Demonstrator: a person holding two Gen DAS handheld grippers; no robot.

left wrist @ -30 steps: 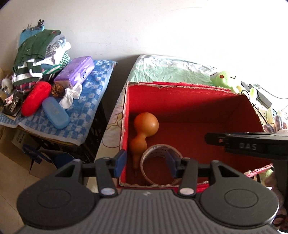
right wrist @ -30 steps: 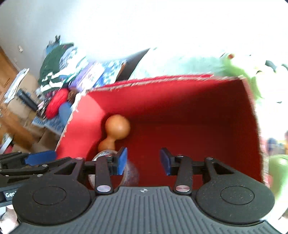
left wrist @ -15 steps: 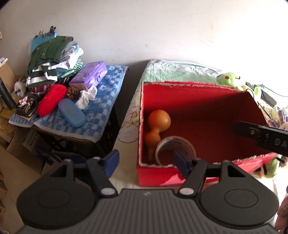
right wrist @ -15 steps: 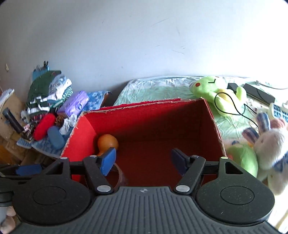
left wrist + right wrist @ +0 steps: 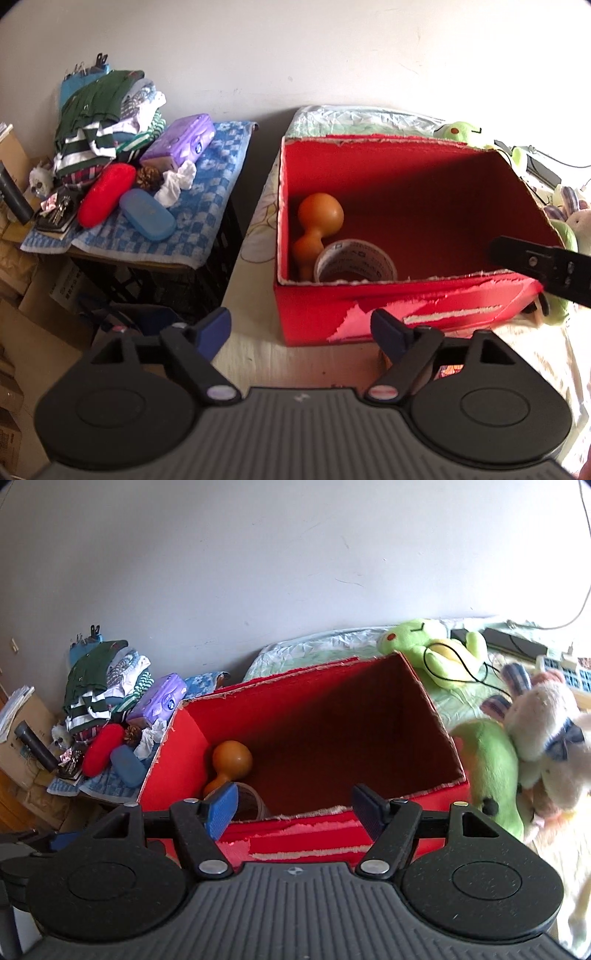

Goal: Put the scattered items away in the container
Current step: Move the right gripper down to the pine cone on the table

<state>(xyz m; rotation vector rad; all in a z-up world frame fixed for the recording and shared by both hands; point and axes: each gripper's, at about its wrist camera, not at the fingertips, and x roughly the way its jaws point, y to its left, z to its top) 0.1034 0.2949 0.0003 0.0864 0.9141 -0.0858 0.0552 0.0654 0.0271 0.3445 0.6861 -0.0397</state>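
Note:
A red open box (image 5: 406, 310) (image 5: 332, 842) stands on the bed. Inside at its left lie an orange gourd (image 5: 319, 221) (image 5: 231, 762) and a roll of tape (image 5: 354, 262) (image 5: 247, 805). My left gripper (image 5: 301, 330) is open and empty, in front of the box's near left corner. My right gripper (image 5: 293, 806) is open and empty, at the box's near wall, slightly above the rim. One of its fingers (image 5: 535, 262) shows at the right of the left wrist view.
Green and white plush toys (image 5: 436, 653) (image 5: 487, 771) (image 5: 546, 734) lie right of the box. A side table (image 5: 207, 177) at left holds folded clothes (image 5: 103, 122), a purple pack (image 5: 181, 142), a red case (image 5: 105, 194) and a blue case (image 5: 147, 219). Cardboard boxes (image 5: 22, 332) stand below.
Both grippers have pulled back and up out of the box and opened wider. The tape roll and the gourd stay inside the box.

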